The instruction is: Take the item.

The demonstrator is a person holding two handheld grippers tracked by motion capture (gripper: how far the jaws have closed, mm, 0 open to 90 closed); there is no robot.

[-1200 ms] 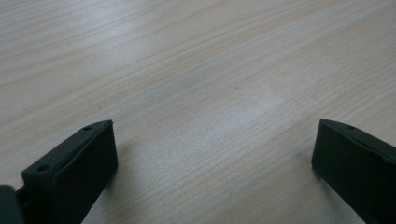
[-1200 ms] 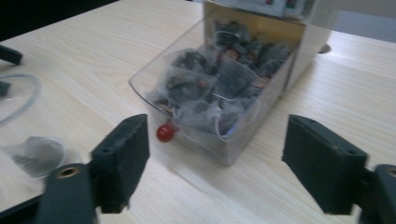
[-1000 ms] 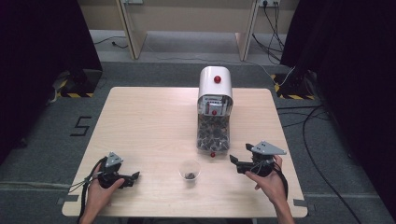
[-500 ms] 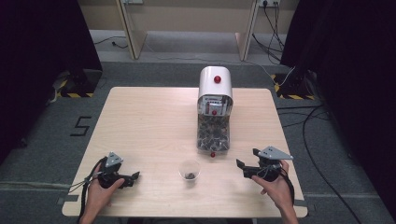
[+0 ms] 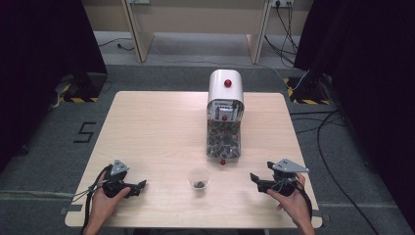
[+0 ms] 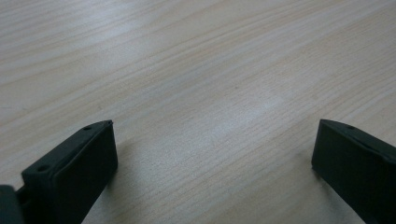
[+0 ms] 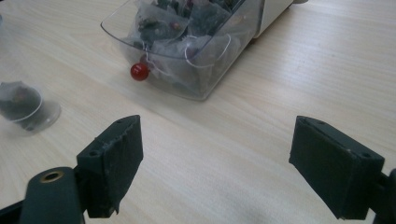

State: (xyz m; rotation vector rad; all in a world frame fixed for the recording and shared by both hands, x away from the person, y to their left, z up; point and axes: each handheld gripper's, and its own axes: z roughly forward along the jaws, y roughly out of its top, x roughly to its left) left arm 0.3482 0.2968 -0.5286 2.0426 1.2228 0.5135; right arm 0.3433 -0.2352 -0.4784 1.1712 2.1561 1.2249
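A white dispenser point(image 5: 225, 87) with a red knob stands mid-table, its clear bin point(image 5: 223, 142) packed with tea bags. The bin point(image 7: 187, 42) lies just ahead in the right gripper view, a red bead point(image 7: 139, 71) hanging at its front. In front of it a small clear cup point(image 5: 198, 178) holds something dark, and the cup point(image 7: 21, 105) appears blurred at the left. My left gripper point(image 5: 141, 185) rests open near the front left edge, facing the cup. Open too, my right gripper point(image 5: 254, 179) sits at the front right. Both the left gripper point(image 6: 212, 158) and the right gripper point(image 7: 215, 158) hold nothing.
The light wooden table point(image 5: 156, 127) stands on grey carpet. Cables point(image 5: 333, 147) run over the floor to the right. Wooden furniture legs point(image 5: 134, 29) stand behind the table.
My right gripper has drifted a little to the right and toward the table's near edge. The left gripper and the cup have stayed where they were.
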